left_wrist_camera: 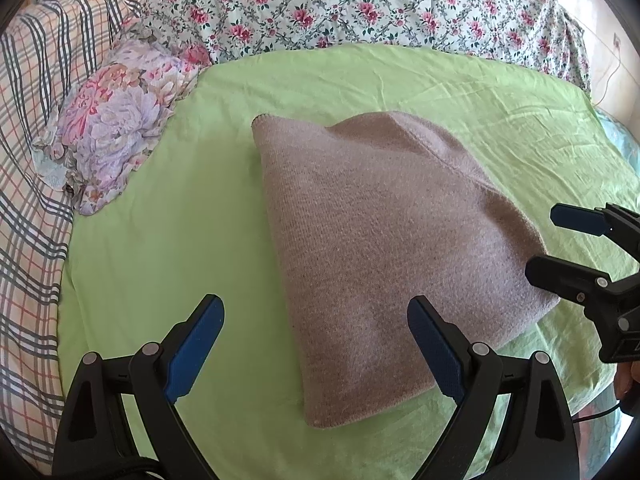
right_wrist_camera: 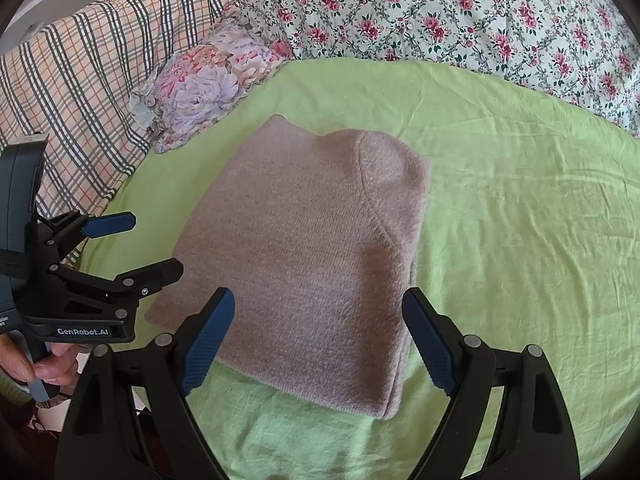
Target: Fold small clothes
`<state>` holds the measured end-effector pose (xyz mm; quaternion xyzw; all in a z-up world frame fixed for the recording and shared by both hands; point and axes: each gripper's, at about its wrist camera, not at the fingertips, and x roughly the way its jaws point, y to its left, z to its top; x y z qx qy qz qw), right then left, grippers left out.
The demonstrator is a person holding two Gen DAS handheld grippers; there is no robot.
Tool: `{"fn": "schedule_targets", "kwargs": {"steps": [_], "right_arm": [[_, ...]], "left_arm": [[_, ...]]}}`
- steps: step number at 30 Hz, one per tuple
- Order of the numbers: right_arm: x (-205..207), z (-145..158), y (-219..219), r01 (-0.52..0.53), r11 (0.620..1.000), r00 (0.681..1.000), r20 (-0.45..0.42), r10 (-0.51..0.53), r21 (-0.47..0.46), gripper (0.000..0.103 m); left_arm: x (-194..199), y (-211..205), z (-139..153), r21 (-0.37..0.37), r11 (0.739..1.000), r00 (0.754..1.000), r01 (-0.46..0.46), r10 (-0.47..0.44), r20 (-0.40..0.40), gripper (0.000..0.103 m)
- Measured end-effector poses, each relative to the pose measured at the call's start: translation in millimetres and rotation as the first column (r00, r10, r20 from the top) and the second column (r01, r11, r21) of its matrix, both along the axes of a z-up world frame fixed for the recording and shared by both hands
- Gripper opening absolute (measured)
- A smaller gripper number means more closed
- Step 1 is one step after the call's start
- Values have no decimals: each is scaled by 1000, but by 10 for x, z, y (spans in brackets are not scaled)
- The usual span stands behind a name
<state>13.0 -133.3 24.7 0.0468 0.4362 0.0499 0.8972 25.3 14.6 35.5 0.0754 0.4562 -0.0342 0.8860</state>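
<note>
A folded beige knitted garment (left_wrist_camera: 384, 248) lies flat on a light green sheet (left_wrist_camera: 168, 272); the right wrist view has the same garment (right_wrist_camera: 304, 264) in its middle. My left gripper (left_wrist_camera: 316, 304) stands open just above the garment's near left corner, nothing between its blue pads. In the right wrist view the left gripper (right_wrist_camera: 156, 246) shows at the left, a hand holding its handle. My right gripper (right_wrist_camera: 318, 300) is open over the garment's near edge, holding nothing. In the left wrist view the right gripper (left_wrist_camera: 538, 238) appears at the right, beside the garment's right corner.
A purple and pink flowered pillow (left_wrist_camera: 116, 120) lies at the sheet's far left corner. A checked quilt (left_wrist_camera: 28, 160) runs along the left, a flowered quilt (left_wrist_camera: 360, 4) along the back. The green sheet (right_wrist_camera: 520, 240) extends to the right of the garment.
</note>
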Motion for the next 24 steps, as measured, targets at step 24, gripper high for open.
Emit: {"fn": "schedule_targets", "kwargs": {"steps": [24], "right_arm": [[188,-148,-233,46,998,998,-36,-45,44,86]], "left_arm": [[222,87,-59,-27,997,997,-79,78,-25,93]]}}
